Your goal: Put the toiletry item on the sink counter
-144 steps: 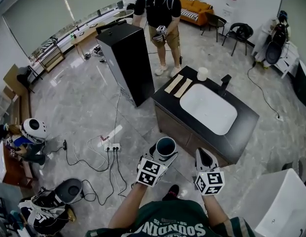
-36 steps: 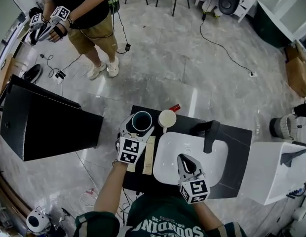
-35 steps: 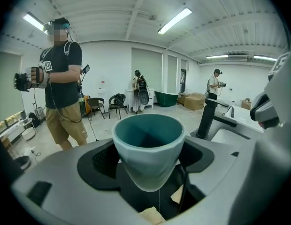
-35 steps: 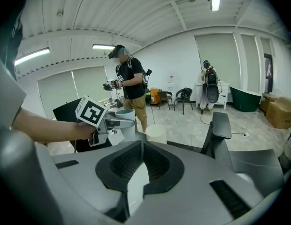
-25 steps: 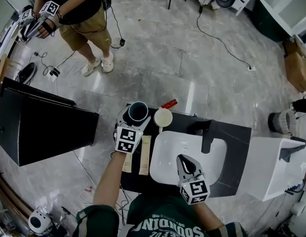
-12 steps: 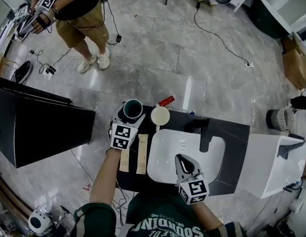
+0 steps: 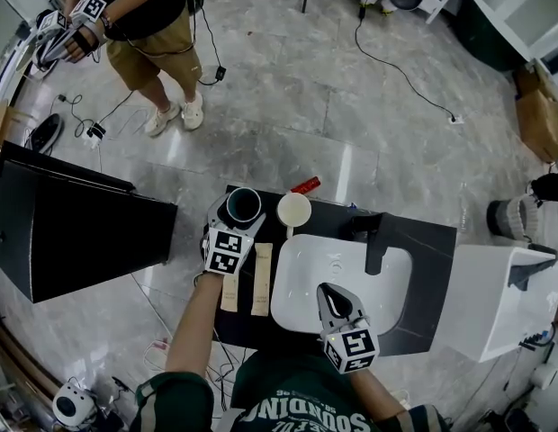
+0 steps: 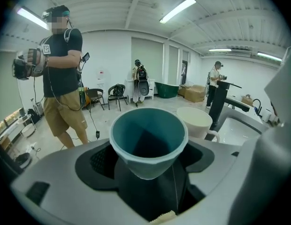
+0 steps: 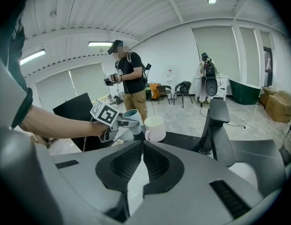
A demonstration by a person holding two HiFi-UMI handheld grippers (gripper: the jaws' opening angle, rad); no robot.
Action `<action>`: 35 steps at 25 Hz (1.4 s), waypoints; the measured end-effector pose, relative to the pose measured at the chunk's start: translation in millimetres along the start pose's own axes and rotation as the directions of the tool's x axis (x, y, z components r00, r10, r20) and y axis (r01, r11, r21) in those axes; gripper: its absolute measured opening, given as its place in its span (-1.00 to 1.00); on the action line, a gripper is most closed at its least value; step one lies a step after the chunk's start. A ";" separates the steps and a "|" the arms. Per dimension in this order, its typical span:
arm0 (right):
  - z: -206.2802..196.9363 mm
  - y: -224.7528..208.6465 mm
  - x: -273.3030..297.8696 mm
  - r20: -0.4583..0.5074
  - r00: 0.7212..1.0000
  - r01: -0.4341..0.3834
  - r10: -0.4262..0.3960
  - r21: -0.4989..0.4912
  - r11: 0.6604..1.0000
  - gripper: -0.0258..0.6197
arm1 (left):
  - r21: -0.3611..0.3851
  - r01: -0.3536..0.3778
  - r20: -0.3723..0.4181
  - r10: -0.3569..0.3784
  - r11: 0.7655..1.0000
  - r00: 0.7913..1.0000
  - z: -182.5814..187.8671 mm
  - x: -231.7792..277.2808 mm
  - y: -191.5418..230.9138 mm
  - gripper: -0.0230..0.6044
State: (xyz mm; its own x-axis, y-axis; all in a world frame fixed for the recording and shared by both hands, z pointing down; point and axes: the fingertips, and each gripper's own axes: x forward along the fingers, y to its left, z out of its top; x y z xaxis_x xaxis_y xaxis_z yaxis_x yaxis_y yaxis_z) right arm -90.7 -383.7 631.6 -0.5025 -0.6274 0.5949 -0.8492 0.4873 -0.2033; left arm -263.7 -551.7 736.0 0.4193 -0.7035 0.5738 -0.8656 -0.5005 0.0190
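Moved over counter [image 7: 432, 275], empty teal cup [image 7: 243, 204] clamped in left claw [image 7: 240, 213], right claw [image 7: 328, 292] closed

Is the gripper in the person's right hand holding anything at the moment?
No, the right gripper has its jaws closed together with nothing between them, above the white basin.

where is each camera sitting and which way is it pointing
Head view: on the person's head, looking steeply down at the sink counter; shows both arms, the left gripper holding the teal cup, and the right gripper over the basin.
Left gripper view: on the left gripper, looking along its jaws, shut on the teal cup, toward the white mug and faucet.
Right gripper view: on the right gripper, looking across the counter over its shut jaws; the left arm shows.
Shared: both gripper views show the white mug and faucet.
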 end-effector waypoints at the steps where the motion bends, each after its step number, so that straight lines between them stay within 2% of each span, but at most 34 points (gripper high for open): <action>1: -2.0 0.4 -1.4 0.000 1.000 0.000 0.000 0.001 1.000 -0.78 | -0.012 0.009 -0.011 -0.010 1.000 1.000 -0.7 1.0 -0.7 0.30; 4: -4.2 0.5 -6.1 0.005 1.000 0.002 -0.002 0.000 1.000 -0.78 | -0.060 0.016 -0.011 -0.016 0.998 1.000 0.4 -1.6 2.7 0.30; 10: -0.5 3.2 -21.0 0.037 0.999 0.014 -0.014 0.003 1.000 -0.78 | -0.083 -0.012 -0.034 0.009 0.996 0.999 -9.4 -26.3 1.6 0.31; 16: 2.6 15.6 -37.5 0.077 0.997 0.002 -0.001 -0.017 1.000 -0.79 | -0.100 0.003 0.019 -0.002 0.995 1.000 -8.1 -72.5 -33.5 0.30; 17: 3.0 17.7 -40.7 0.086 0.996 0.008 -0.007 -0.017 1.000 -0.79 | -0.097 0.014 0.031 -0.011 0.995 0.999 -6.6 -82.5 -42.2 0.26; 20: 3.1 23.0 -49.7 0.111 0.994 0.020 -0.019 -0.012 1.000 -0.79 | -0.074 0.039 0.066 -0.035 0.996 0.997 0.3 -112.1 -66.2 -0.18; 21: 3.7 23.1 -53.1 0.119 0.993 0.024 -0.023 -0.012 1.000 -0.79 | -0.070 0.037 0.074 -0.032 0.997 0.997 3.2 -119.6 -72.6 -0.37; 23: 5.4 22.3 -60.9 0.133 0.990 0.037 -0.035 -0.012 0.999 -0.79 | -0.069 0.031 0.088 -0.025 0.997 0.996 9.5 -132.6 -85.4 -0.89; 27: 8.2 27.4 -74.4 0.158 0.986 0.054 -0.054 -0.001 0.999 -0.79 | -0.062 0.073 0.125 -0.065 0.995 0.990 22.4 -157.5 -111.8 -0.90; 31: 14.0 33.7 -86.1 0.194 0.980 0.054 -0.051 -0.010 0.998 -0.79 | 0.011 0.056 0.137 -0.057 0.998 0.989 31.8 -177.3 -135.6 -0.90; 35: 19.2 40.7 -97.2 0.229 0.972 0.052 -0.045 -0.023 0.998 -0.79 | 0.009 0.079 0.172 -0.079 0.997 0.982 36.6 -195.6 -158.0 -0.90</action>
State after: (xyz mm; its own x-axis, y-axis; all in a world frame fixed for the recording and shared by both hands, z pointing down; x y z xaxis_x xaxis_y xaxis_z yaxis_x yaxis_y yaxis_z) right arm -79.6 -314.5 550.6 -0.4872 -0.7711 0.4099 -0.8702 0.4681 -0.1537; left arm -199.0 -353.5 590.9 0.5273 -0.7377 0.4216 -0.8274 -0.5588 0.0571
